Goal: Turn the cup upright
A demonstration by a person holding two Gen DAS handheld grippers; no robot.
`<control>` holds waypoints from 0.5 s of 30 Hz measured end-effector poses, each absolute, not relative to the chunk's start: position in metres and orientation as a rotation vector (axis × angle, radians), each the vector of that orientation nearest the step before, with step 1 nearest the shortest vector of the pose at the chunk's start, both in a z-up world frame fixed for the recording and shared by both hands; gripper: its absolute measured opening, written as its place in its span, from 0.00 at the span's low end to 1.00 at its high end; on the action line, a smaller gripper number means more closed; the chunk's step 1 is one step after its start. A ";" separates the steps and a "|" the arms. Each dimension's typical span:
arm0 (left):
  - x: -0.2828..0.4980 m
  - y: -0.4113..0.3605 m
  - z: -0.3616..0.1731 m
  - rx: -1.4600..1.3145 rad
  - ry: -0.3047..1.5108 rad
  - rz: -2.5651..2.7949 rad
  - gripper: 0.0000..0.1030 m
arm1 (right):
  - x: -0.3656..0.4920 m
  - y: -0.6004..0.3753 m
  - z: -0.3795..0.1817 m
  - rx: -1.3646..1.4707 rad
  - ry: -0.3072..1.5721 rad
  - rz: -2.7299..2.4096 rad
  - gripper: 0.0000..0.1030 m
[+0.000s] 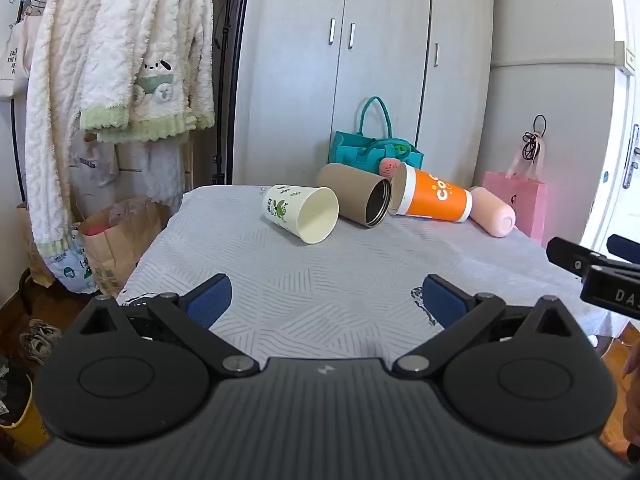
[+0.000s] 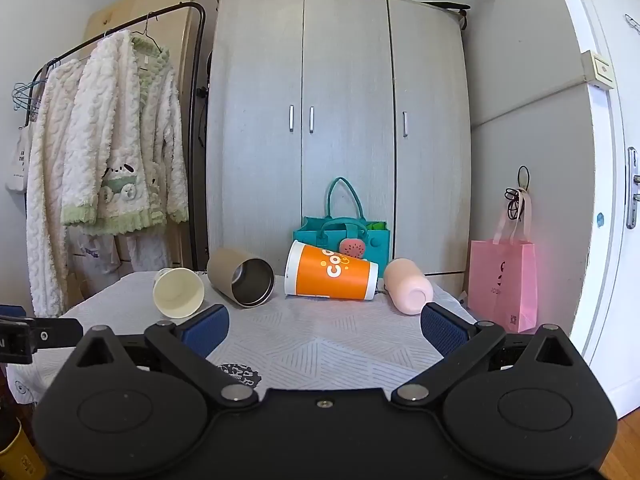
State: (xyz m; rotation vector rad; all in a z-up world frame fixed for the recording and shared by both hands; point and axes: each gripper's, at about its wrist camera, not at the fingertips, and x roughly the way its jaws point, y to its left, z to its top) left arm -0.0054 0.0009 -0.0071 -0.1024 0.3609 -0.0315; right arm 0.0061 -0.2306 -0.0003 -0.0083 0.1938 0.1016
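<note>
Both my grippers, left (image 1: 326,300) and right (image 2: 324,326), hover empty over the near table (image 1: 280,280) with jaws spread wide. Farther back four cups lie on their sides in a crowded row: paper cup (image 1: 302,214), brown tumbler (image 1: 354,198), orange cup (image 1: 434,198), pink cup (image 1: 492,211). Risk, as I judge it: round walls roll when nudged, and neighbours touch, so lifting one may send another off the far edge.

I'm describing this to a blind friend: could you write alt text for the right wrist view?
Four cups lie on their sides on a cloth-covered table: white paper cup, tan metal-lined tumbler, orange cup, pink cup. The open right gripper faces them.
</note>
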 end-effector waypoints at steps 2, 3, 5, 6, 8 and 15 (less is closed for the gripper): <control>-0.005 0.001 -0.007 -0.098 0.359 -0.031 1.00 | 0.008 -0.230 -0.001 -0.013 0.197 0.099 1.00; -0.004 0.000 -0.006 -0.097 0.358 -0.029 1.00 | 0.009 -0.229 -0.001 -0.015 0.201 0.097 1.00; -0.003 0.000 -0.006 -0.095 0.360 -0.030 1.00 | 0.010 -0.228 -0.001 -0.018 0.212 0.093 1.00; -0.002 0.000 -0.005 -0.094 0.361 -0.031 1.00 | 0.010 -0.228 -0.001 -0.018 0.214 0.093 1.00; -0.002 0.001 -0.006 -0.101 0.363 -0.027 1.00 | 0.010 -0.227 -0.001 -0.018 0.218 0.098 1.00; -0.003 0.006 -0.007 -0.128 0.365 -0.032 1.00 | 0.009 -0.226 -0.004 -0.016 0.218 0.109 1.00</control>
